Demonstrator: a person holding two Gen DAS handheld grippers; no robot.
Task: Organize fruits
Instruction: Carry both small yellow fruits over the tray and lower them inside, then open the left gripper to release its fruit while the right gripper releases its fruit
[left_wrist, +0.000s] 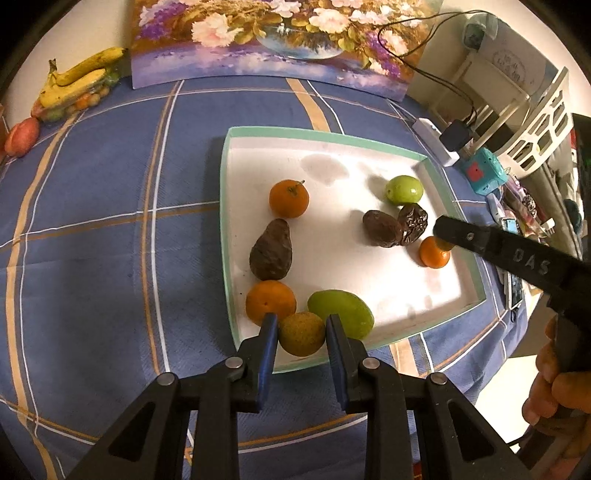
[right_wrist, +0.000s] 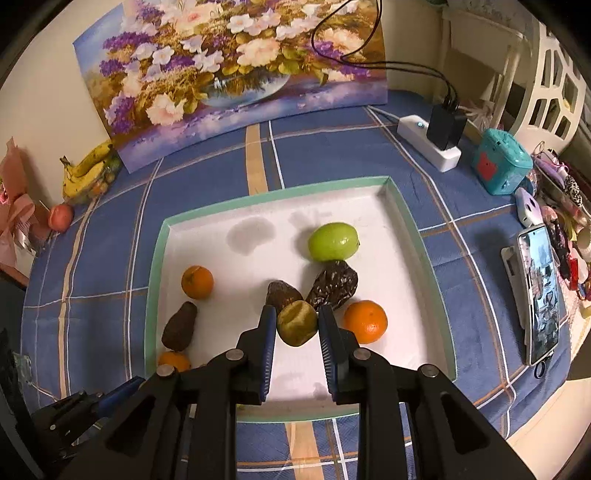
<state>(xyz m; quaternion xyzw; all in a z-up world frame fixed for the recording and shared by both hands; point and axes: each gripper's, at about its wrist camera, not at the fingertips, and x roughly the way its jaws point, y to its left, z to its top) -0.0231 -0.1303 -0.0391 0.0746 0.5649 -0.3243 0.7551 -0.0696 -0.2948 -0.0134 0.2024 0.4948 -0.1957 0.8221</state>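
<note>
A white tray with a green rim (left_wrist: 229, 206) (right_wrist: 157, 266) lies on the blue checked tablecloth and holds several fruits. My left gripper (left_wrist: 301, 321) is shut on a small yellow-green fruit (left_wrist: 301, 336) at the tray's near edge, between an orange (left_wrist: 270, 301) and a green mango (left_wrist: 341, 308). My right gripper (right_wrist: 296, 314) is shut on an olive-green fruit (right_wrist: 297, 325), in front of two dark wrinkled fruits (right_wrist: 332, 284) and beside an orange (right_wrist: 365, 321). A green round fruit (right_wrist: 333, 242), a dark avocado (right_wrist: 180, 326) and another orange (right_wrist: 197, 282) also lie in the tray.
A flower painting (right_wrist: 229, 74) leans on the back wall. Bananas (right_wrist: 83, 173) and a red fruit (right_wrist: 61, 217) sit at the far left. A power strip (right_wrist: 428, 144), a teal box (right_wrist: 502, 166) and a phone (right_wrist: 541, 291) line the right side. A person's hand (left_wrist: 554, 369) holds the right gripper.
</note>
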